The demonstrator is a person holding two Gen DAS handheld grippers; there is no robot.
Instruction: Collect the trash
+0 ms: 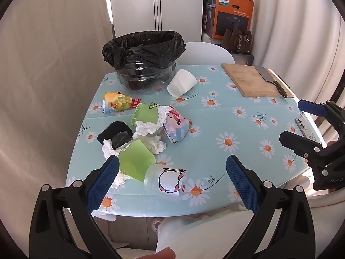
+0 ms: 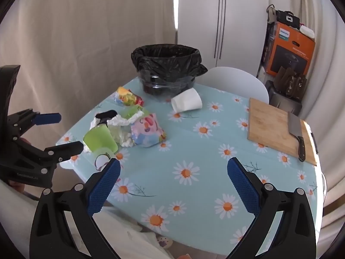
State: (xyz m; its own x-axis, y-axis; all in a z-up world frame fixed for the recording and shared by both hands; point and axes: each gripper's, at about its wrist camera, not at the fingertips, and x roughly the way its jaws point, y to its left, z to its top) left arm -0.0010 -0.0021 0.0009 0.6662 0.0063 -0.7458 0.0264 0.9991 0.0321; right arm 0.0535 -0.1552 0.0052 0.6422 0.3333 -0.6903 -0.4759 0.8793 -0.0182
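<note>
Crumpled tissues [image 1: 148, 127] half-bury green cups [image 1: 138, 161]; left gripper [image 1: 172, 172], right gripper [image 2: 173, 173] gape empty.

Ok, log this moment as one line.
left gripper: open, empty | right gripper: open, empty | trash pile: on table | bin: upright

Counted on table [image 1: 215, 120]: one lined bin [image 1: 144, 58], five cups [image 1: 182, 83], one snack packet [image 1: 117, 102], one cutting board [image 1: 254, 79], one cleaver [image 1: 270, 82], one phone [image 1: 305, 129].

Trash pile [image 1: 142, 138] between bin [image 1: 143, 60] and wide-spread jaws
</note>
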